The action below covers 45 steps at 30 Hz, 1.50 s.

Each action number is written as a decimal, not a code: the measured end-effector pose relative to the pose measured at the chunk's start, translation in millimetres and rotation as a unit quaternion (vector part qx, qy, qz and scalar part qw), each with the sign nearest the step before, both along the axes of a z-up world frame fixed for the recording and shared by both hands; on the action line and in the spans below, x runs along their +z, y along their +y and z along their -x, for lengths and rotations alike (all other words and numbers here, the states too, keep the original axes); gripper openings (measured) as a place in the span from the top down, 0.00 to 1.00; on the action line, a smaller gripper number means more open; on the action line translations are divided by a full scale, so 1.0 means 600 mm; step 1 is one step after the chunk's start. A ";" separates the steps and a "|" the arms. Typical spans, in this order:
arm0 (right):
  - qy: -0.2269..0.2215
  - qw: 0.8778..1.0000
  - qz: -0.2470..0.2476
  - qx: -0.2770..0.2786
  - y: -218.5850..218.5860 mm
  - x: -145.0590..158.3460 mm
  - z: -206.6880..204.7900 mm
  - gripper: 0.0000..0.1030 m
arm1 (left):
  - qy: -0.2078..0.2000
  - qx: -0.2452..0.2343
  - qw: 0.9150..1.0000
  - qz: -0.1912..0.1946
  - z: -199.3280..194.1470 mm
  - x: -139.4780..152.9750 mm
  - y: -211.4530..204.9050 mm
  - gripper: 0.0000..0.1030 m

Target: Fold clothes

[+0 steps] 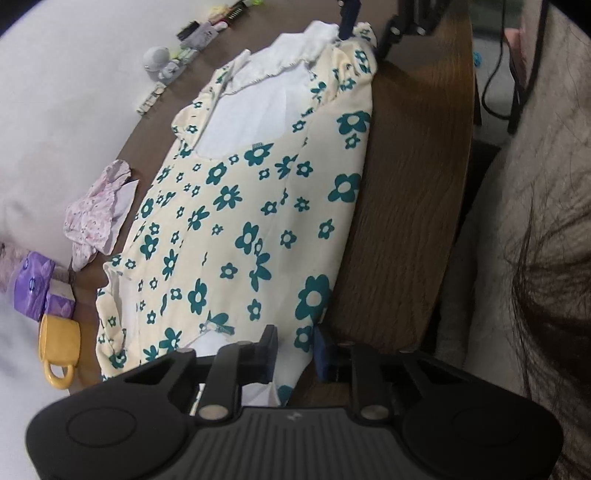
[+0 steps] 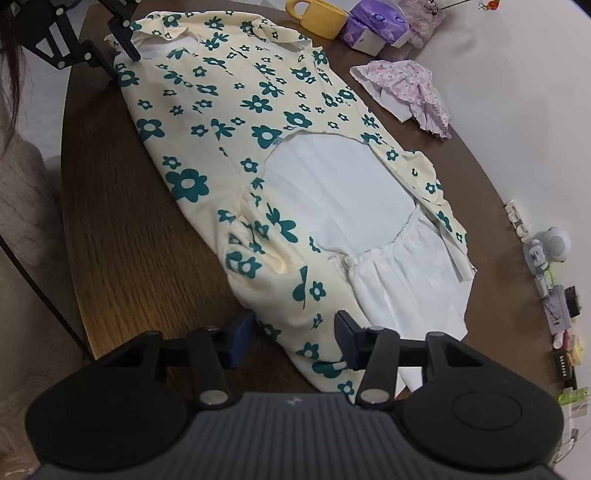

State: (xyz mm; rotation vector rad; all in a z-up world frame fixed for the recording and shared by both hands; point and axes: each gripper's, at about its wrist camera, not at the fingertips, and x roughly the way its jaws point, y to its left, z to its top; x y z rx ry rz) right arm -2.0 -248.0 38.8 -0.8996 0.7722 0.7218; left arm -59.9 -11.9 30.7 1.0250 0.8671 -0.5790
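Two grippers work opposite ends of the cream floral dress (image 1: 236,206), which lies flat along the brown wooden desk (image 1: 413,192). Your left gripper (image 1: 295,354) has its jaws drawn narrow, pinching the near hem corner at the desk edge. Your right gripper (image 2: 291,339) stands partly closed around the gathered sleeve beside the white collar (image 2: 399,280), cloth between the jaws; you cannot tell whether the pads press. Past the dress sit a pink garment (image 2: 410,88), yellow mug (image 2: 317,16) and purple tissue packs (image 2: 373,26).

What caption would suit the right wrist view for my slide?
Right gripper straddles one end of the cream floral garment on the wooden table; left gripper at the far end.
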 end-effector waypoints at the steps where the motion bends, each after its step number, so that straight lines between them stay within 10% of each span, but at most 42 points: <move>1: 0.002 1.000 0.000 0.001 0.000 -0.001 -0.002 0.68 | 0.008 -0.006 1.000 -0.002 -0.001 -0.001 -0.001 0.96; 9: 0.008 1.000 -0.003 0.010 0.000 0.002 -0.005 0.92 | 0.033 0.000 0.999 0.011 -0.017 0.018 0.002 1.00; 19: -0.039 0.998 0.025 0.046 0.014 0.042 -0.037 0.94 | -0.054 0.039 0.998 -0.009 -0.091 0.074 0.018 1.00; 45: -0.049 0.992 0.085 0.085 0.059 -0.010 -0.193 0.94 | -0.016 0.058 0.998 -0.004 -0.258 0.007 0.055 0.95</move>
